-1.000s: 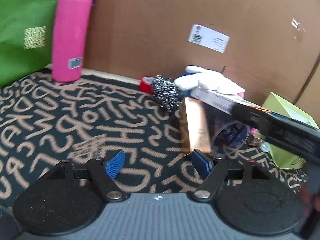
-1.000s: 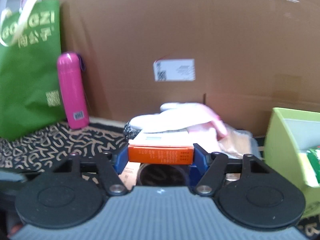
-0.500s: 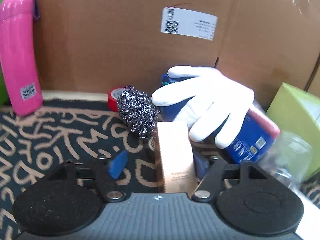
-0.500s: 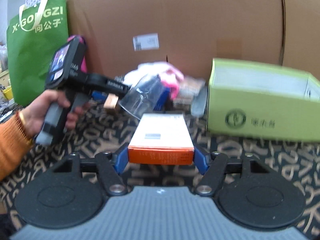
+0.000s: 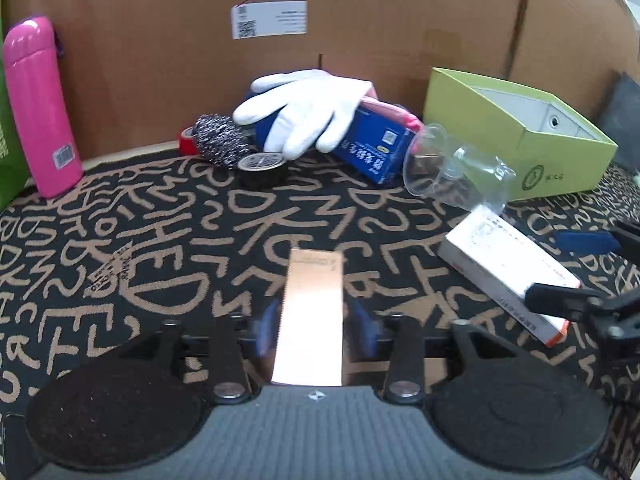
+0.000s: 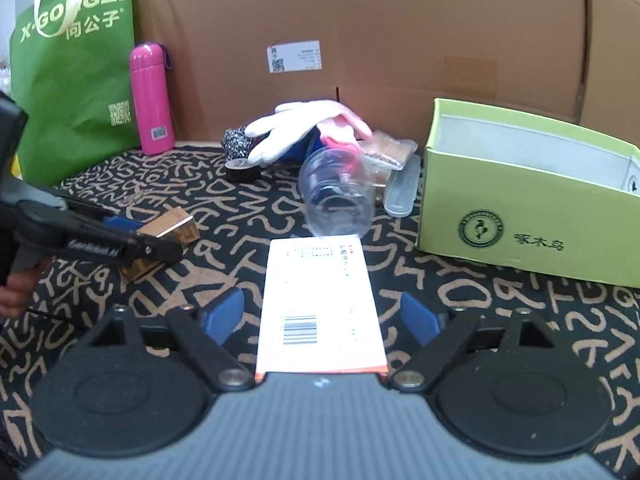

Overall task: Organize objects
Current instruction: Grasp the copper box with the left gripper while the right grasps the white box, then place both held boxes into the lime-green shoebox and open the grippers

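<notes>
A copper-gold box (image 5: 314, 312) lies on the patterned mat between the fingers of my left gripper (image 5: 316, 326); the blurred blue pads sit close on both sides, and whether they touch it is unclear. It also shows in the right wrist view (image 6: 168, 240). A white box with an orange end (image 6: 320, 304) lies flat on the mat between the spread fingers of my right gripper (image 6: 322, 318), which is open with gaps on both sides. This box also shows in the left wrist view (image 5: 508, 268).
A green open box (image 6: 520, 216) stands at the right. A clear plastic cup (image 6: 336, 196) lies on its side ahead. Behind are a white glove (image 5: 308, 112) on a blue box (image 5: 372, 148), a steel scourer (image 5: 220, 140), a tape roll (image 5: 262, 168), a pink bottle (image 5: 38, 104) and a green bag (image 6: 72, 72).
Both grippers pulled back from the pile toward the near mat. My right gripper opened and let the white box down onto the mat. The copper-gold box came back with my left gripper.
</notes>
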The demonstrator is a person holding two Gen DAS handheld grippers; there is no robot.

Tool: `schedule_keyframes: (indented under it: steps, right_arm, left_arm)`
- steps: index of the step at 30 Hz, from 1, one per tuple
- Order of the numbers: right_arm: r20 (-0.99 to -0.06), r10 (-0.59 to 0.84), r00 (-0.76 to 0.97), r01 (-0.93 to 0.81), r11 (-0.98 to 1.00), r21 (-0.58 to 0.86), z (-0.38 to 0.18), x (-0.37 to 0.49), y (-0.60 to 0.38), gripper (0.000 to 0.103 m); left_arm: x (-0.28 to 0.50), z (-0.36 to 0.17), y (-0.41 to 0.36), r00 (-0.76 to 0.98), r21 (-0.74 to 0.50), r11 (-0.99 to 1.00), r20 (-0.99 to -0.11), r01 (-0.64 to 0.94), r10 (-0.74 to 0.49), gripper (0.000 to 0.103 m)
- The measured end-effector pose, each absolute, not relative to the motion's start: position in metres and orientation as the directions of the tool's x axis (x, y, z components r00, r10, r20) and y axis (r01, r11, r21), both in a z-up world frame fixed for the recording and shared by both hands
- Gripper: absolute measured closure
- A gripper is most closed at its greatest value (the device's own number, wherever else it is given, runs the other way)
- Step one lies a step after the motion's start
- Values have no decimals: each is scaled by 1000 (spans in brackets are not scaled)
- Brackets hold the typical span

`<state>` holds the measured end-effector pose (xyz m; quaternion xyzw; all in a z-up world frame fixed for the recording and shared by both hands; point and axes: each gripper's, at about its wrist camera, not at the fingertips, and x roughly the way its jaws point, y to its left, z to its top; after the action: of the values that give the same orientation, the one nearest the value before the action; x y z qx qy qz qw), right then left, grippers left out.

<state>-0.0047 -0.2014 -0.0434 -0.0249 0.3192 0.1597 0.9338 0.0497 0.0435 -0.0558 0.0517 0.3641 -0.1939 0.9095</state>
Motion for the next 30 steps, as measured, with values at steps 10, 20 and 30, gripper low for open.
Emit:
schedule_keyframes:
  steps: [10, 20, 30]
  right_arm:
    - [-626, 262, 735, -343, 939, -9, -51, 12, -181, 17]
    - [-645, 296, 705, -356, 934, 40, -58, 8, -191, 38]
    - [-536, 346, 770, -322, 936, 143, -9, -29, -249, 38]
  left_arm:
    - [56, -56, 40, 671, -27, 925, -680, 378, -294, 53]
    - [51, -52, 26, 625, -51, 894, -697, 445, -351, 71]
    - [33, -3, -18, 541, -175, 752, -594, 635, -595, 71]
